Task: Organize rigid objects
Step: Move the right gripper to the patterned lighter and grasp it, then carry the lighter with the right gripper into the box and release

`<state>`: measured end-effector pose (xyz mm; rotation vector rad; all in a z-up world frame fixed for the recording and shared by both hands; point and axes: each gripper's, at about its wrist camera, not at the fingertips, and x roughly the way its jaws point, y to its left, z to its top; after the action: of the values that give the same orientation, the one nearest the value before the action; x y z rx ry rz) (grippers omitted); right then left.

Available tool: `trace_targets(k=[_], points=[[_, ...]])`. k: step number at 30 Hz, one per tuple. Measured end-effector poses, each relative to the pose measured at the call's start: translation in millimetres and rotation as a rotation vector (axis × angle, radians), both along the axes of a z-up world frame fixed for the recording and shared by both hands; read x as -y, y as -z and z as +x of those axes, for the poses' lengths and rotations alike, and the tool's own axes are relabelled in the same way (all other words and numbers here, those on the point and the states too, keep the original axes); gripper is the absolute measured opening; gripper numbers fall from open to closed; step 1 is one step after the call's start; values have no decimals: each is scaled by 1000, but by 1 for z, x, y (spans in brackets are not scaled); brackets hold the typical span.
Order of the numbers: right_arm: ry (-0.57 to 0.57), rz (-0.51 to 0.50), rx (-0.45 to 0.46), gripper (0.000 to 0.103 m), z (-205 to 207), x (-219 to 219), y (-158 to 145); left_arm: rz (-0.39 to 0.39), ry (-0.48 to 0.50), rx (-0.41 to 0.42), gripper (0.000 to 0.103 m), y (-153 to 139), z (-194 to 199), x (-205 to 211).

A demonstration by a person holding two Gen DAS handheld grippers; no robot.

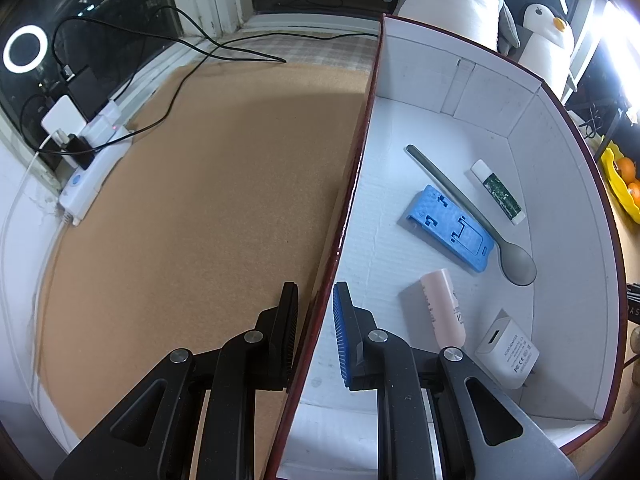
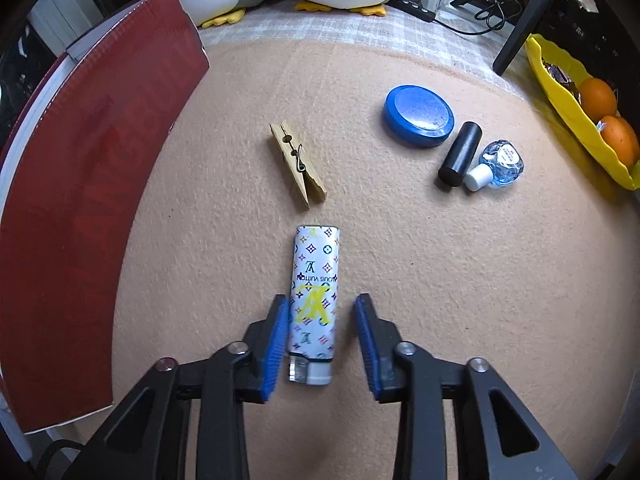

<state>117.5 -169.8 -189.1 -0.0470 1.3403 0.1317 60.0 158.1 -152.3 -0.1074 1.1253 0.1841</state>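
My left gripper (image 1: pixel 314 292) is shut on the left wall (image 1: pixel 352 184) of a box that is red outside and white inside. One finger sits outside the wall, the other inside. In the box lie a grey spoon (image 1: pixel 472 208), a blue plastic piece (image 1: pixel 448 228), a white-and-green tube (image 1: pixel 498 192), a pink tube (image 1: pixel 442 308) and a white charger (image 1: pixel 506 354). My right gripper (image 2: pixel 321 300) points down at the cork mat, open around a patterned white lighter (image 2: pixel 316 264). The left pad is against the lighter; a gap shows at the right pad.
On the mat beyond the lighter lie a wooden clothespin (image 2: pixel 298 164), a blue round tin (image 2: pixel 420 116), a black cylinder (image 2: pixel 460 154) and a small clear bottle (image 2: pixel 498 164). The red box (image 2: pixel 80 184) stands left; a yellow tray (image 2: pixel 560 92) with oranges is right. A power strip (image 1: pixel 92 172) lies left of the box.
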Motion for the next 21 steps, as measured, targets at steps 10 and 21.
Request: trace_targets(k=[10,21], points=[[15,60,29,21,-7,4,-5,-24,-12,7,16,0,-5,-3],[-43,117,155,21,-26,-19,-61,-37,-12,37,16,-8,-13,-5]])
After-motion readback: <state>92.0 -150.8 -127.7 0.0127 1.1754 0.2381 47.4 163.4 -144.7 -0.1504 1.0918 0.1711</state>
